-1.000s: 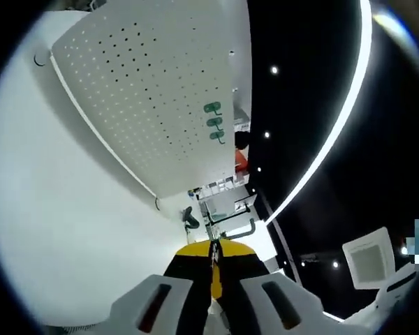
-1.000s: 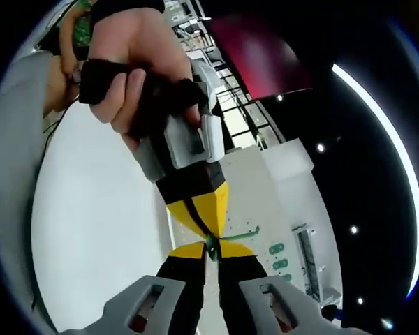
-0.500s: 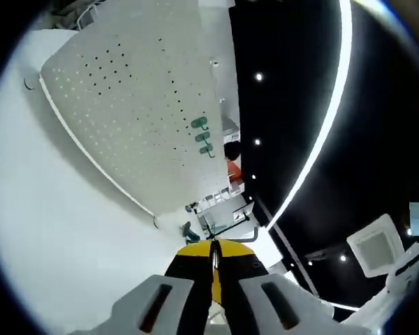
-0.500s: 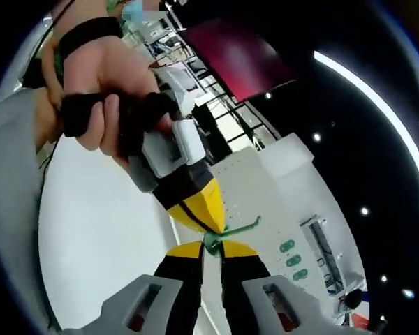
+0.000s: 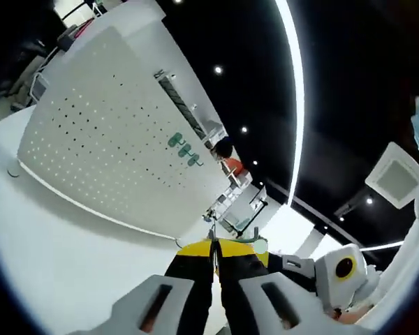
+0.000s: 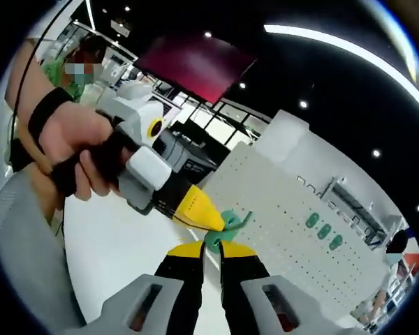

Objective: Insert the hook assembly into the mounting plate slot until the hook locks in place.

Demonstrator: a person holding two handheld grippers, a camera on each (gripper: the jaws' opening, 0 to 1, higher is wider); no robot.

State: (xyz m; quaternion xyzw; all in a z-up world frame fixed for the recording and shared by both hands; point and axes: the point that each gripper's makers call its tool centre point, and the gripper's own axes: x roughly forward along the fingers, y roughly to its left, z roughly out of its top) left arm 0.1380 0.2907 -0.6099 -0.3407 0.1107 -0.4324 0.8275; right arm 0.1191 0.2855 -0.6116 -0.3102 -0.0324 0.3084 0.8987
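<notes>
Lower centre of the right gripper view: your right gripper [image 6: 211,252] and left gripper [image 6: 208,222] both pinch the green hook [image 6: 229,227], jaws closed on it. It looks light, stiff, slippery plastic; hold its flat base. Beyond, mid-right, the white pegboard [image 6: 279,209] carries three mounted hooks [image 6: 324,231]

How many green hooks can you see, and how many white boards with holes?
Green hooks already on the board: 3, the first, the second and the third.
Green hook held between the two grippers: 1.
White pegboard: 1.
Grippers: 2, the left gripper and the right gripper.
Total: 7.
</notes>
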